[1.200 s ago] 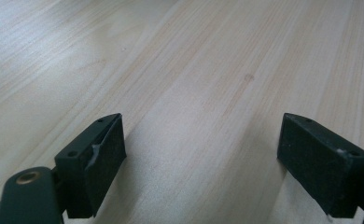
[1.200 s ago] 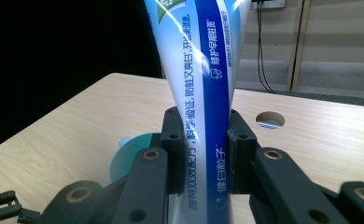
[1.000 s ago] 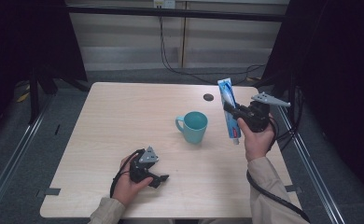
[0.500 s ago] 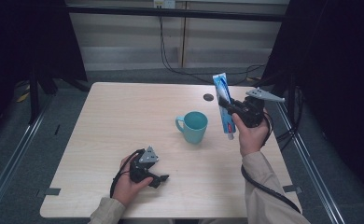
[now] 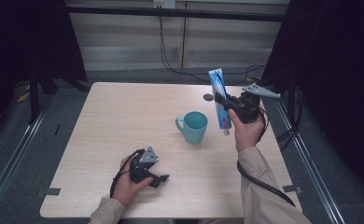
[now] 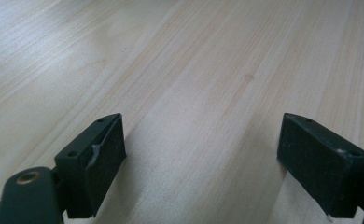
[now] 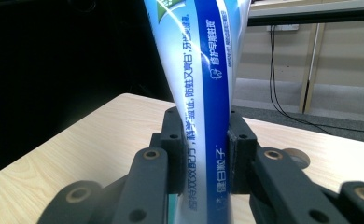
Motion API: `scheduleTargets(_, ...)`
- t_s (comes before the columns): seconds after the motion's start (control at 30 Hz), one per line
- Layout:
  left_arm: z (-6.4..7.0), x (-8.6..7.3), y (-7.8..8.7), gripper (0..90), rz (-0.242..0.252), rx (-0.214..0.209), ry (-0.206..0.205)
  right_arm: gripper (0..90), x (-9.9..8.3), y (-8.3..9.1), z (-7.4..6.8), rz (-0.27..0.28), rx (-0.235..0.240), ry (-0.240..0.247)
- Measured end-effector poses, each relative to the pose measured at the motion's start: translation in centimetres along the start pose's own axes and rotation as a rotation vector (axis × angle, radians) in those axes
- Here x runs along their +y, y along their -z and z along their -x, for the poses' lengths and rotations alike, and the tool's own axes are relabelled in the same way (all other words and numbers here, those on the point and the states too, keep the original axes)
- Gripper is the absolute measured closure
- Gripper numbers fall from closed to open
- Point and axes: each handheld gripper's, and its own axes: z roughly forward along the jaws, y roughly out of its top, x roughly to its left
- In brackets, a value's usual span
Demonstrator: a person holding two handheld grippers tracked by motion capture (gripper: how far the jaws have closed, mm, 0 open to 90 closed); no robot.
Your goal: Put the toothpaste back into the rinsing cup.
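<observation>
Near the front edge of the pale wood-grain counter [image 5: 101,121], left claw [image 5: 157,178] resting low with jaws spread wide over bare wood, pinching nothing. Toward the middle, one teal ceramic mug [image 5: 192,126] standing upright, handle to the left. Just right of it and held clear of the surface, one blue-and-white plastic toothpaste tube [image 5: 220,98], nearly upright with cap end down, pinched across its lower body by the right claw [image 7: 203,154]. Probably headed for the mug: best kept vertical, brought over the rim, lowered cap first before loosening. Behind, near the far edge, one small dark round disc [image 5: 208,97]. Count: one mug, one tube, one disc, two claws.
</observation>
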Motion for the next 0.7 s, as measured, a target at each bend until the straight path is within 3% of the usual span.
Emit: scheduleTargets(0.7, 0.0, 0.0, 0.0, 14.8, 0.000, 0.002, -0.003, 73.5, 0.5, -1.8, -0.6, 0.022, 0.019, 0.007)
